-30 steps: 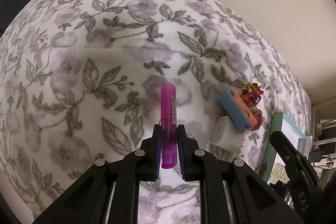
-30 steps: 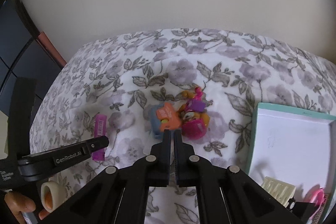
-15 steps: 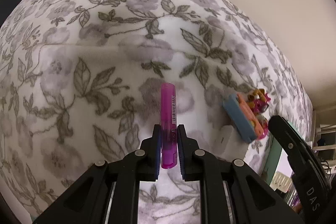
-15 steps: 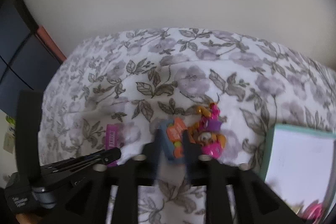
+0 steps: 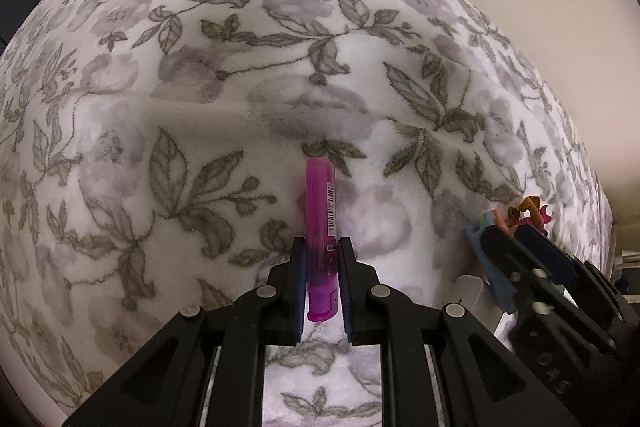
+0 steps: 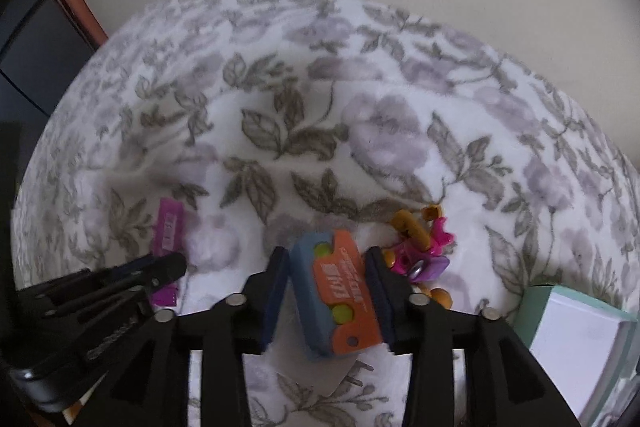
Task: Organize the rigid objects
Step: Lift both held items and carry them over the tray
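My left gripper (image 5: 322,251) is shut on a magenta tube (image 5: 320,203) with a barcode, which points away over the floral cloth (image 5: 240,67). In the right wrist view that tube (image 6: 168,227) shows at the left, in the left gripper (image 6: 160,267). My right gripper (image 6: 326,259) points down with its jaws opening, one on each side of a blue block with an orange label (image 6: 336,291). The pads do not press on it. A pink and orange toy figure (image 6: 416,251) lies just right of the block. The right gripper (image 5: 520,251) partly hides the block (image 5: 476,231) in the left wrist view.
A white charger plug (image 6: 352,375) lies under the near end of the block. An open teal box (image 6: 576,347) with a white inside stands at the right. A pale wall rises behind the cloth, and dark furniture (image 6: 36,39) stands at the far left.
The right gripper dropped toward the blue and orange block and its jaws went from shut to apart around it. The left gripper sank a little toward the cloth, still holding the tube.
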Available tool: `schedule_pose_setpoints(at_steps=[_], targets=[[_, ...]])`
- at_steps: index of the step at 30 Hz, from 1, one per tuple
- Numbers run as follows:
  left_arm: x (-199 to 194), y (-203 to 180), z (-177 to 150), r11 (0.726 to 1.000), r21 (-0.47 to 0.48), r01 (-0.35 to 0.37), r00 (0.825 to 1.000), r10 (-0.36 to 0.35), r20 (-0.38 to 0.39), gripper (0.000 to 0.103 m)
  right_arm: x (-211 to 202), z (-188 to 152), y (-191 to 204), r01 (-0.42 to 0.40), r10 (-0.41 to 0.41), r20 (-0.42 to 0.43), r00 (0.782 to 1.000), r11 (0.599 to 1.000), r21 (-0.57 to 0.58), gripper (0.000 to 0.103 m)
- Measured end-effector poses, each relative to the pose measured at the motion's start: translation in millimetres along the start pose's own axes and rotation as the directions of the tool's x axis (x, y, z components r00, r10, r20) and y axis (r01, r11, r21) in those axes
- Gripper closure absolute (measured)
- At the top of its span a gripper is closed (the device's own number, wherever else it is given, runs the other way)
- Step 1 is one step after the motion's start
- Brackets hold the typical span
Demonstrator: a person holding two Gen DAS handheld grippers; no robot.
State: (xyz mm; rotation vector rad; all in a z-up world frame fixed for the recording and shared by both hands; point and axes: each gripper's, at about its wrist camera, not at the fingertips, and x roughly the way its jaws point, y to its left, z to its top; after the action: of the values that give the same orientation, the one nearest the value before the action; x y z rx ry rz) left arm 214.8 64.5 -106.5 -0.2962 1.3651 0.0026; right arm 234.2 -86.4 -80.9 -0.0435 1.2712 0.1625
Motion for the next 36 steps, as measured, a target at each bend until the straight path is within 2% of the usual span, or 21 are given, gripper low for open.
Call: schedule_pose_setpoints(at_steps=[5,12,15,19,26,36], targets=[[0.2,-0.4,2.9,1.000,0.003,0.009,1.000,-0.009,-0.010,0.088,6.6,-1.6,-3.4,0.011,-0.011,-0.043,0.999,1.000,0.002,0.053],[4.0,-3.2,2.4,1.000,0.014,0.015,1.000,-0.015,-0.019,0.088,14.0,-5.3,5.2,0.092,-0.095,-0.073,0.993,0.995,-0.038,0.053],[5.2,-3.0,2.0,1.000,0.013,0.022,1.000,-0.022,-0.022,0.088,18.4,-9.4,11.6,0.137,-0.141,-0.074,0.987,0.989,-0.057,0.056],[5.5,-1.2,2.5,1.000,0.015,0.028,0.999,-0.027,-0.026,0.088,17.5,-12.8,15.7,0.155,-0.160,-0.068,0.985,0.986,-0.068,0.060],[2.2,-0.3,2.9,0.999,0.012,0.043,0.999,-0.043,-0.023,0.088,6.2,-21.7,23.2,0.160,-0.161,-0.011,0.987,0.985,-0.058,0.060],[-30.9,-10.2,6.5,0.996,0.035,0.078,0.995,-0.080,0.056,0.088,-42.1,-36.0,17.4,0.102,-0.104,0.123,0.987,0.995,0.022,0.061]])
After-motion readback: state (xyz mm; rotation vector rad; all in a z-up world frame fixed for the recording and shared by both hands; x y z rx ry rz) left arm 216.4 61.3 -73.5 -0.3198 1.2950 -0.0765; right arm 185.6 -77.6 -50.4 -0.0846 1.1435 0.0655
